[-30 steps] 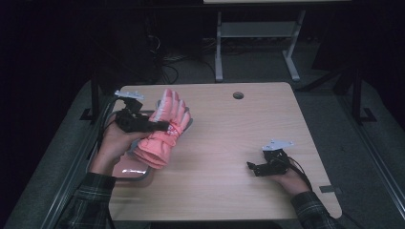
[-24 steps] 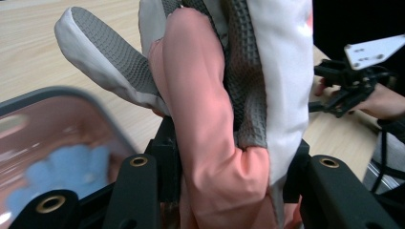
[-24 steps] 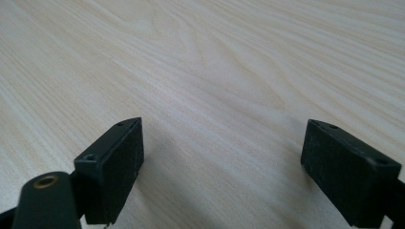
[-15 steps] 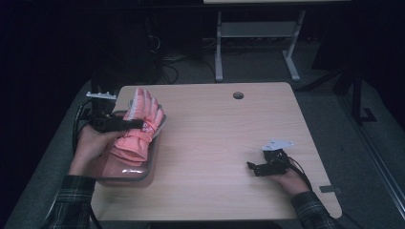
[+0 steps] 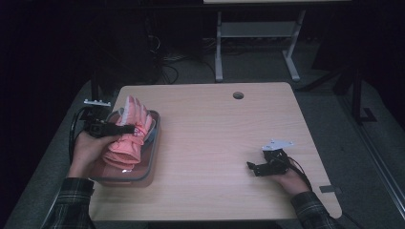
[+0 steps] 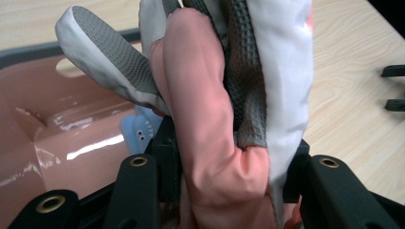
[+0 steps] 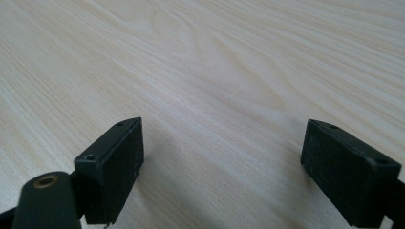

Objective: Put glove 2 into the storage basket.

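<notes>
A light wooden table (image 5: pixel 224 143) with a round cable hole (image 5: pixel 238 95) near its far edge fills the middle of the high view; around it the room is dark, with a grey floor (image 5: pixel 334 109), a white metal frame (image 5: pixel 258 38) at the upper centre and loose cables (image 5: pixel 167 67) at the upper left. At the left of the frame the left gripper (image 5: pixel 125 129) has its jaws clamped on a pink glove (image 5: pixel 128 138), held over a grey-rimmed tray (image 5: pixel 149 162) at the table's left edge. In the left gripper view the glove (image 6: pixel 229 109) stands upright between the jaws, its grey textured palm showing, above the tray's glossy pink inside (image 6: pixel 71 133). At the lower right the right gripper (image 5: pixel 252 168) rests on bare wood, jaws apart and holding nothing (image 7: pixel 222 157).
</notes>
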